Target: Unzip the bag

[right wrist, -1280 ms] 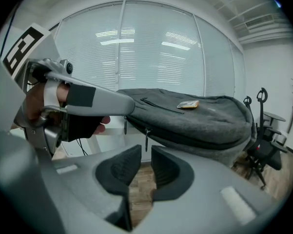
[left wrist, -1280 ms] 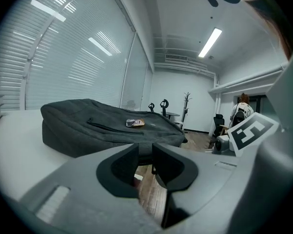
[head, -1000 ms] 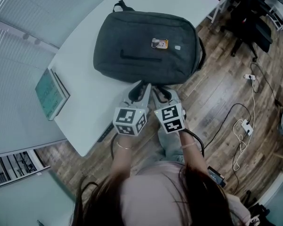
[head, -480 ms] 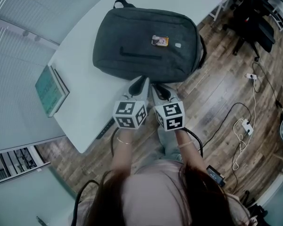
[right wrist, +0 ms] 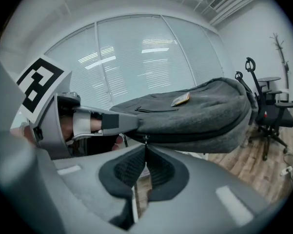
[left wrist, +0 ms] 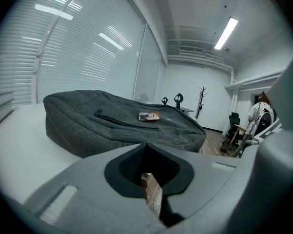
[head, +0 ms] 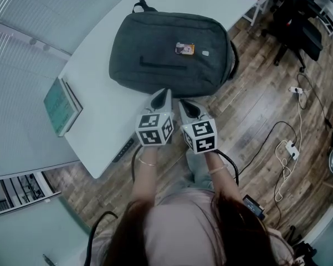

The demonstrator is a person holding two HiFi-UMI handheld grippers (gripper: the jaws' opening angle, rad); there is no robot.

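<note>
A dark grey bag (head: 172,51) lies flat on the white table (head: 100,110), with a small picture tag (head: 184,49) on top. My left gripper (head: 165,93) has just been closing and now stands shut, its tips against the bag's near side (left wrist: 122,123). Nothing shows between its jaws in the left gripper view. My right gripper (head: 186,105) is just to its right at the same edge. In the right gripper view its jaws (right wrist: 145,147) meet under the zip line, shut on the small metal zipper pull (right wrist: 145,139). The left gripper (right wrist: 134,124) reaches the bag just left of the pull.
A green book (head: 62,107) lies at the table's left edge, and a dark flat thing (head: 123,150) sits at the near edge. A black office chair (head: 296,24) stands at the right on the wooden floor. Cables and a power strip (head: 290,147) lie there too.
The left gripper's jaws have gone from spread to closed at the bag's near edge. Both grippers have stayed almost in place, and the bag has barely shifted.
</note>
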